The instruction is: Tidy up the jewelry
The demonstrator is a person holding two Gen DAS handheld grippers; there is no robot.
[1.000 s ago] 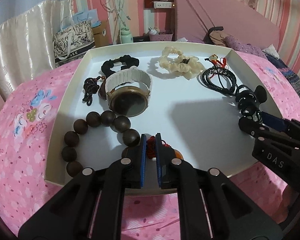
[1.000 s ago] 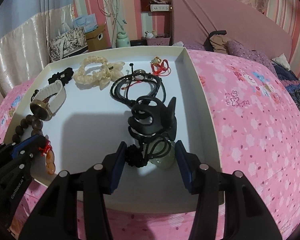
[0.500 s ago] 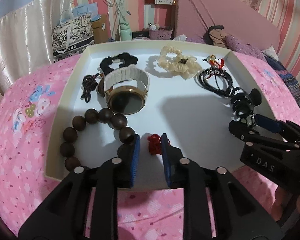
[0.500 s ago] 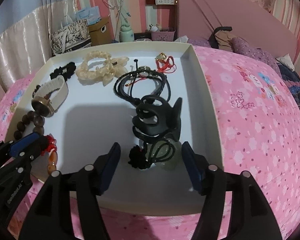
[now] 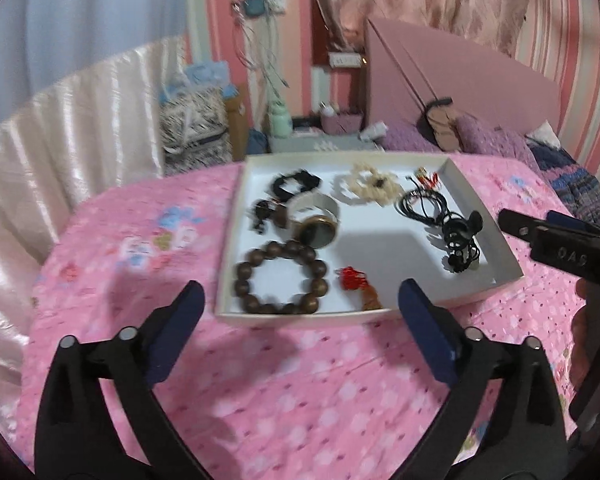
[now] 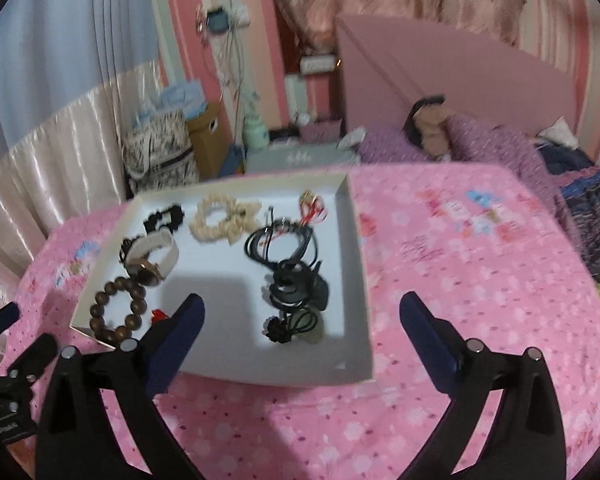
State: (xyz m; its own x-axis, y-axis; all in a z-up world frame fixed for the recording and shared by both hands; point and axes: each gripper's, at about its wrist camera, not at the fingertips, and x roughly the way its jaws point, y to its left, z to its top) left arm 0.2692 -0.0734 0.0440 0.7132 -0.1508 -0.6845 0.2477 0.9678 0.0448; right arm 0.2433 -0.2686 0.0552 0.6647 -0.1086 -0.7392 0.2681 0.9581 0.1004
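A shallow white tray [image 5: 496, 240] on the pink flowered bedspread [image 5: 300, 380] holds a dark wooden bead bracelet [image 5: 281, 278] near its front left corner, while the left gripper [image 5: 300, 320] and right gripper [image 6: 300, 328] are both opening, empty.

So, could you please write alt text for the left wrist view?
A shallow white tray on a pink floral bedspread holds a wooden bead bracelet, a watch, a red tassel charm and black cords. The left tool hangs empty, its jaws opening.

R gripper [image 6: 300, 314] jaws opening, empty, above jewelry tray [image 6: 356, 240]
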